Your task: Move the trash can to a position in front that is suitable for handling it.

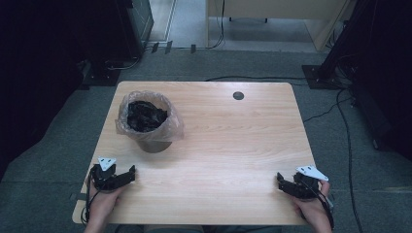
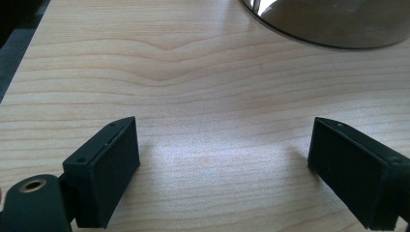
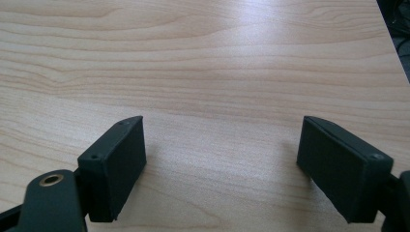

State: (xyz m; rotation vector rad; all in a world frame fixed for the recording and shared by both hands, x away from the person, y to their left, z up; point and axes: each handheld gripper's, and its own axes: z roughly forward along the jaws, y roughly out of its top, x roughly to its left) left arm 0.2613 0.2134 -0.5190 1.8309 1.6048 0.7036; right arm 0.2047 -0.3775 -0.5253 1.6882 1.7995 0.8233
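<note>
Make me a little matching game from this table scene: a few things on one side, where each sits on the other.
Things:
1. bin
2. round hole
3. left tongs
4. right tongs

Places:
A. far edge of the table
B. near right corner
C. left half, lined with a plastic bag
D. near left corner

Pairs: 1-C, 2-A, 3-D, 4-B
</note>
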